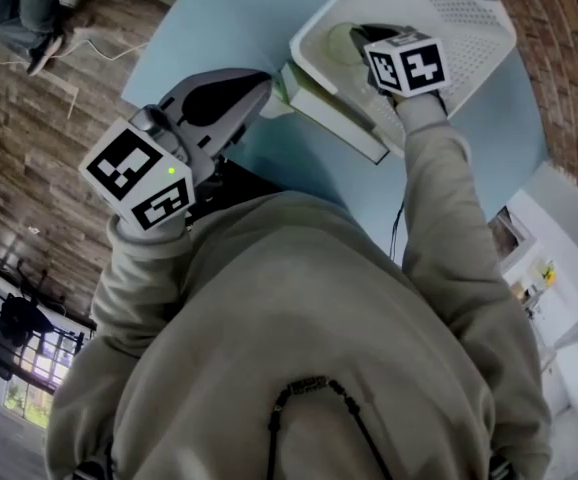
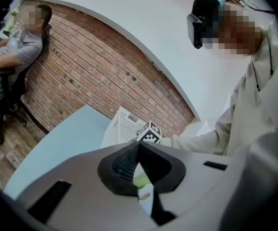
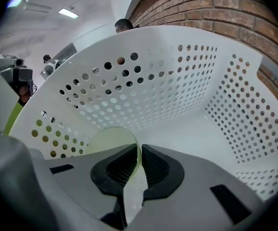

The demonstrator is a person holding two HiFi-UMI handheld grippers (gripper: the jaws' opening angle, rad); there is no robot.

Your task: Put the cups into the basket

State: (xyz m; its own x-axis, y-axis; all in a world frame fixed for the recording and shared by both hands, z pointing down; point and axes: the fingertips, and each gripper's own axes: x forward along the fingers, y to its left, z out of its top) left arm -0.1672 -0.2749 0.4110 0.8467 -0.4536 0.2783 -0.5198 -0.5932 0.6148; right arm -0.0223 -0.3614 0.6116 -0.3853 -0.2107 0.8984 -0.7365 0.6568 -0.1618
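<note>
Right gripper (image 3: 139, 150): inside the white perforated basket (image 3: 177, 81), jaws clamped on the thin wall of a pale green translucent cup (image 3: 111, 139), one pad inside the cup and one outside; the cup is low in the basket, close to the holed side wall; holed walls stand round the gripper on three sides, the floor ahead of it bare; in the head view the marker cube and the beige sleeve (image 1: 439, 198) cover part of the basket's near side. Left gripper (image 2: 139, 146): jaws closed together at the tips, nothing standing out beyond them; a pale green and white scrap shows in the gap behind the pads, not identifiable; tips just beside the basket's near corner, outside it, over the light blue table (image 1: 219, 18). Basket: on the table, near a brick wall (image 2: 81, 71). Surroundings: wooden floor (image 1: 29, 118) beyond the table's edge; a seated person (image 2: 14, 47) against the brick wall, well apart from the table; another person's head (image 3: 124, 25) above the basket's rim; the wearer's beige hoodie (image 1: 299, 348) fills the lower head view.
</note>
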